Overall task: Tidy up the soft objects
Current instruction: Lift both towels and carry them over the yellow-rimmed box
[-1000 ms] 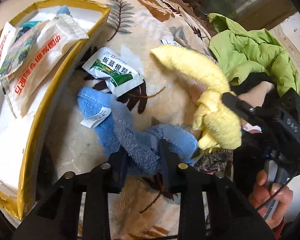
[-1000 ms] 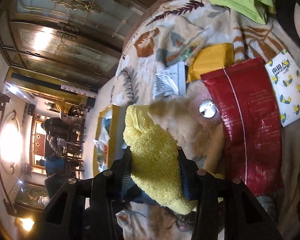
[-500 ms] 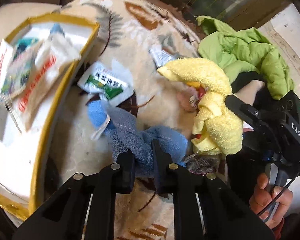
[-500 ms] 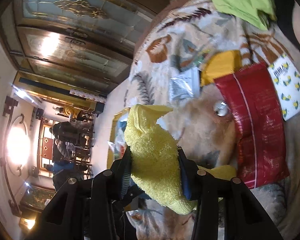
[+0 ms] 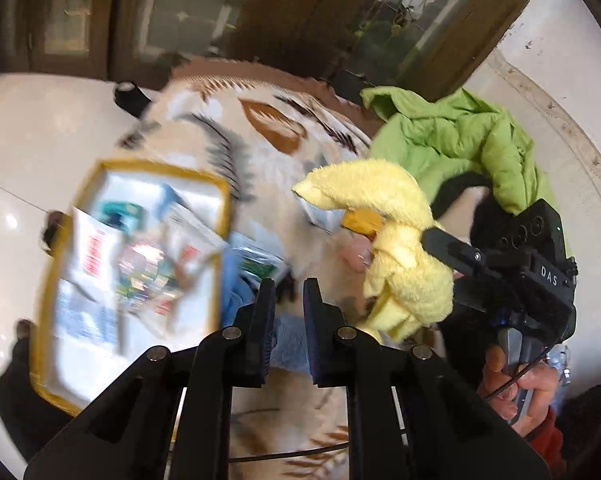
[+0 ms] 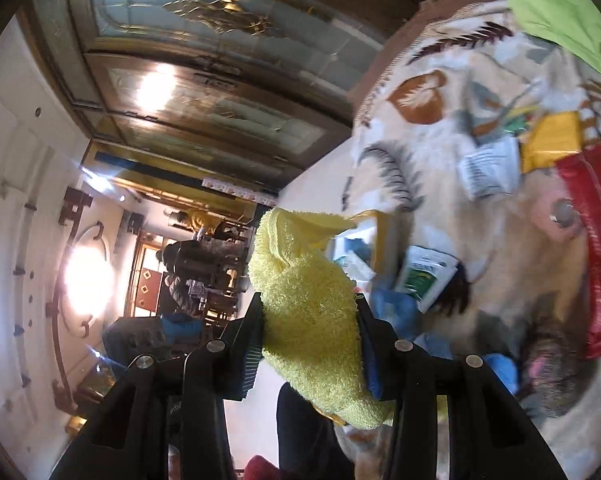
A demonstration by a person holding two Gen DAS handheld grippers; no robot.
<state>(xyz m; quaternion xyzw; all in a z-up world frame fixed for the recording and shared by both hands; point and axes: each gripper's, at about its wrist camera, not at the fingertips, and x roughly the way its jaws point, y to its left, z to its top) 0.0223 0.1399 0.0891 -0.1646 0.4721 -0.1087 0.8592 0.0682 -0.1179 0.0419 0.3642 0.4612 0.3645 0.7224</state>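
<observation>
A fluffy yellow towel (image 6: 308, 308) is clamped between the fingers of my right gripper (image 6: 308, 320) and sticks up past their tips. In the left wrist view the same yellow towel (image 5: 388, 240) droops from the right gripper (image 5: 424, 256), held above the leaf-patterned blanket (image 5: 268, 152). My left gripper (image 5: 288, 312) is shut to a narrow gap on a blue towel (image 5: 286, 350), which bunches low between the fingers and spills out to their left. The blue towel (image 6: 396, 312) also shows behind the yellow one in the right wrist view.
A gold-rimmed tray (image 5: 220, 216) full of packets lies left. A green jacket (image 5: 460, 140) is piled at the back right. A red packet (image 6: 596, 240), a yellow packet (image 6: 552, 144) and two sachets (image 6: 488, 168) lie on the blanket. A hand (image 5: 516, 384) holds the right gripper's handle.
My left gripper has squeezed tighter on the blue towel and lifted it off the blanket. Both grippers have risen, and the tray and blanket now look further away.
</observation>
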